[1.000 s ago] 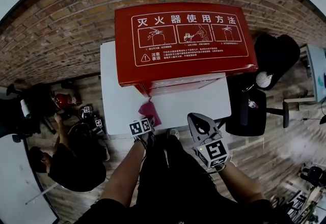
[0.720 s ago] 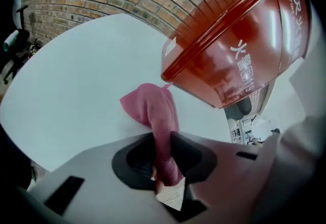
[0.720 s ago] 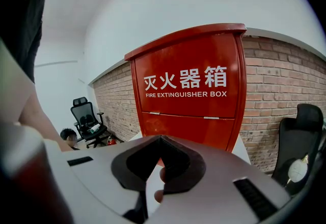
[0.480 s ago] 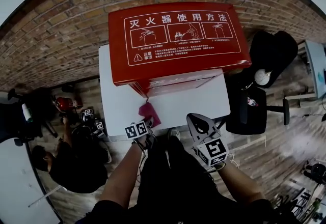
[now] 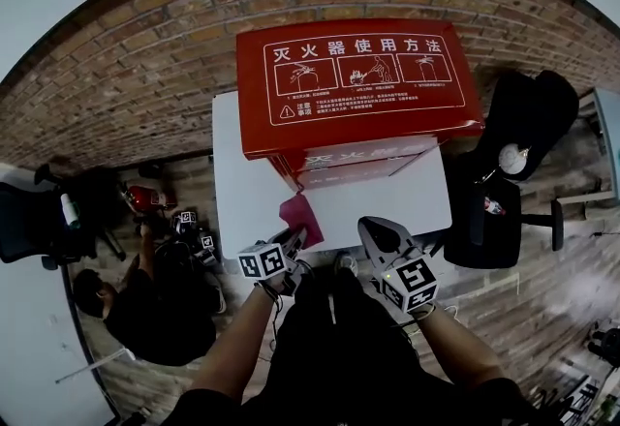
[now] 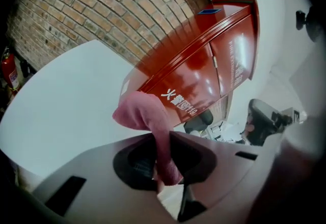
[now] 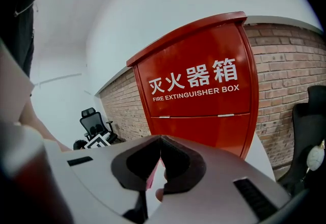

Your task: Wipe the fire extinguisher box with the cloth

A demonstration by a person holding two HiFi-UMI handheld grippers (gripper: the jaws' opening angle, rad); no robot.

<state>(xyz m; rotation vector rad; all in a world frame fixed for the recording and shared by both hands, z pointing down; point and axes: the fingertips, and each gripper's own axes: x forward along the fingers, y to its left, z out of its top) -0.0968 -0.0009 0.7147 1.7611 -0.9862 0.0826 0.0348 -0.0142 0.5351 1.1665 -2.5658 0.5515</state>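
Observation:
The red fire extinguisher box stands at the back of a white table, against a brick wall. My left gripper is shut on a pink cloth, which it holds up in front of the box's lower left corner. In the left gripper view the cloth bulges out past the left gripper, with the box just beyond; whether cloth and box touch I cannot tell. My right gripper hovers at the table's near edge, shut and empty. The right gripper faces the box front.
A black office chair and a black bag stand right of the table. A person crouches on the floor at the left, near a small red extinguisher and spare grippers.
My left gripper has risen with the pink cloth, lifting it off the table toward the box's lower front. The right gripper has stayed where it was.

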